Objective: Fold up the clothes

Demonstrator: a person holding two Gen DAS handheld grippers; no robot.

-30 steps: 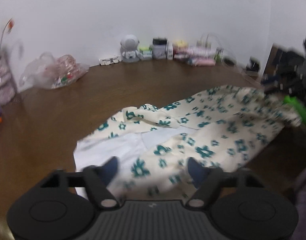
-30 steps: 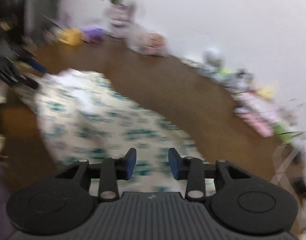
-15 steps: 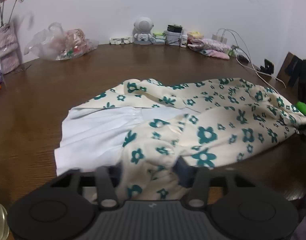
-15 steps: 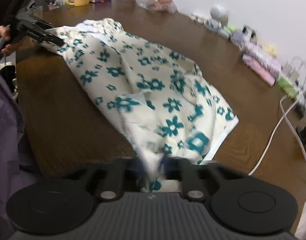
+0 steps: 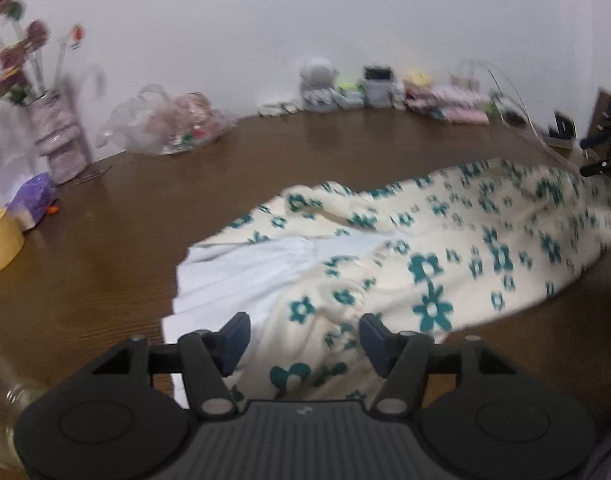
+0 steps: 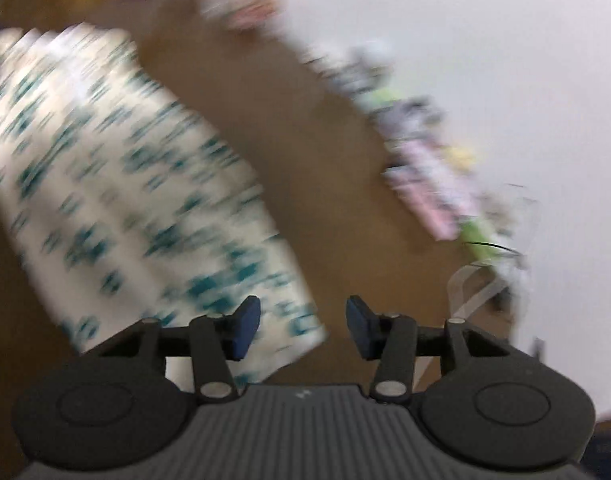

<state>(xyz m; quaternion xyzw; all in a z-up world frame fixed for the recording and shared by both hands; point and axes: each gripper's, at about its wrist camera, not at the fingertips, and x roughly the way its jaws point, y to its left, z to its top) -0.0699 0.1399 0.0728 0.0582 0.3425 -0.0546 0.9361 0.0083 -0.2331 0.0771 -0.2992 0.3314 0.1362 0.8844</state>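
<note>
Both grippers let go since half a sec ago: left gripper [image 5: 303,338] and right gripper [image 6: 303,326] now gape, holding nothing. Floral garment [image 5: 445,248] lies on table [image 5: 125,240], stretching toward 2 o'clock. Probably fold is laid; next grasp to choose.

A brown wooden table [image 5: 105,272] carries a floral garment [image 5: 445,264], yellow mug [image 5: 1,240] and plastic bag [image 5: 165,124].

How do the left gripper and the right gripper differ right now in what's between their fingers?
The left gripper has the floral garment lying between and under its fingers; the right gripper has only the garment's edge by one finger and bare brown table by the other. The left view is fairly sharp, the right heavily blurred. Both are open, holding nothing.
</note>
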